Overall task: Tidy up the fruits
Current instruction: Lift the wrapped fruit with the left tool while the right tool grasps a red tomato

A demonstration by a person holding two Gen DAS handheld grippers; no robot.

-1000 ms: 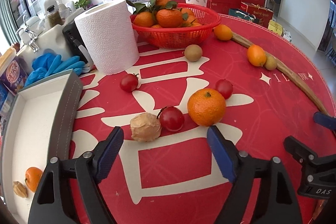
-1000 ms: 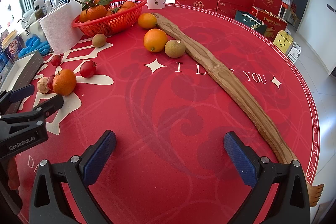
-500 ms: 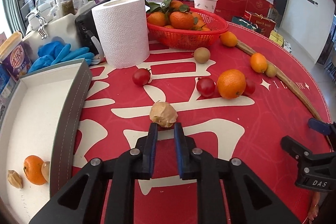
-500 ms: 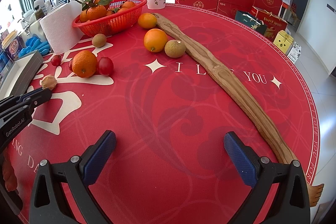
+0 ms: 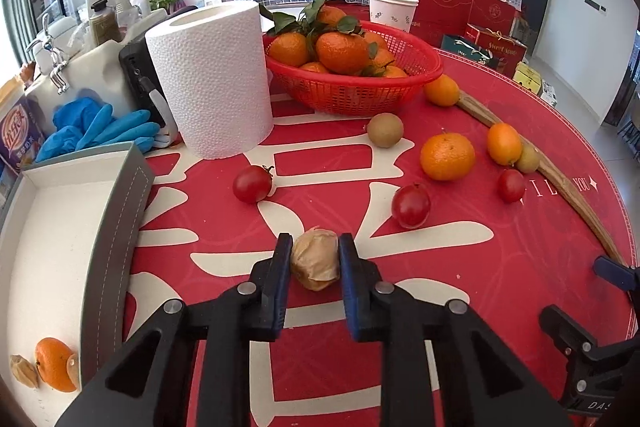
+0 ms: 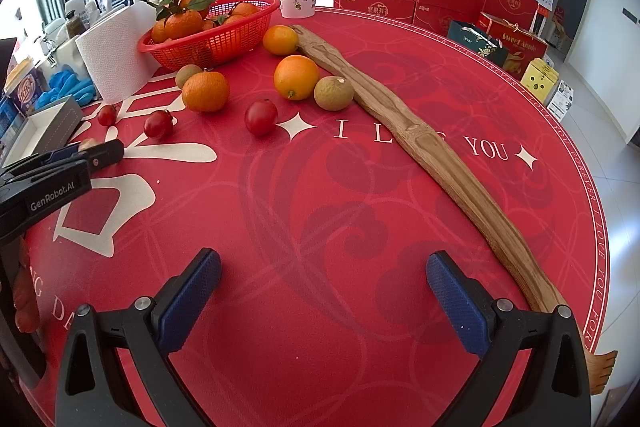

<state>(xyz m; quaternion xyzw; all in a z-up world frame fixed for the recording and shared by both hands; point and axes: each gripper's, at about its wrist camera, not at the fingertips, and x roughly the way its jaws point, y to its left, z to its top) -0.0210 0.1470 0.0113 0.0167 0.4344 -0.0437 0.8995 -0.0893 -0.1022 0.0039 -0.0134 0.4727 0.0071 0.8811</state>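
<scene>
A: Gripping now. Left hand-held gripper (image 5: 314,259) has its blue fingers (image 5: 280,263) pressed on both sides of the papery husk fruit (image 5: 315,259), which sits low over the red bench (image 5: 480,267), near its front left edge. Can't tell whether it is lifted off the cloth yet.

B: Right side?

A: Right hand-held gripper (image 6: 323,291) spread wide, nothing between its fingers, hovering over bare cloth toward the front right edge.

B: Where does the husk fruit go?

A: My guess is the white box (image 5: 60,227) at the left edge. It already holds a small orange (image 5: 54,365) with another husk fruit (image 5: 24,371) touching it in the near corner.

B: So the step in hand is the pick.

A: Pick made, carry pending, as I judge it. Next move calls for a lift high enough to pass the box's grey wall (image 5: 116,227), a swing left, then a gentle let-go. The husk looks thin and would crush under a hard squeeze.

B: What's left loose?

A: Three cherry tomatoes (image 5: 252,183), a big orange (image 5: 447,156), a brown kiwi-like fruit (image 5: 385,130) just before the red basket (image 5: 360,95), and more fruit along the wooden stick (image 6: 420,143). Task is early on.
</scene>
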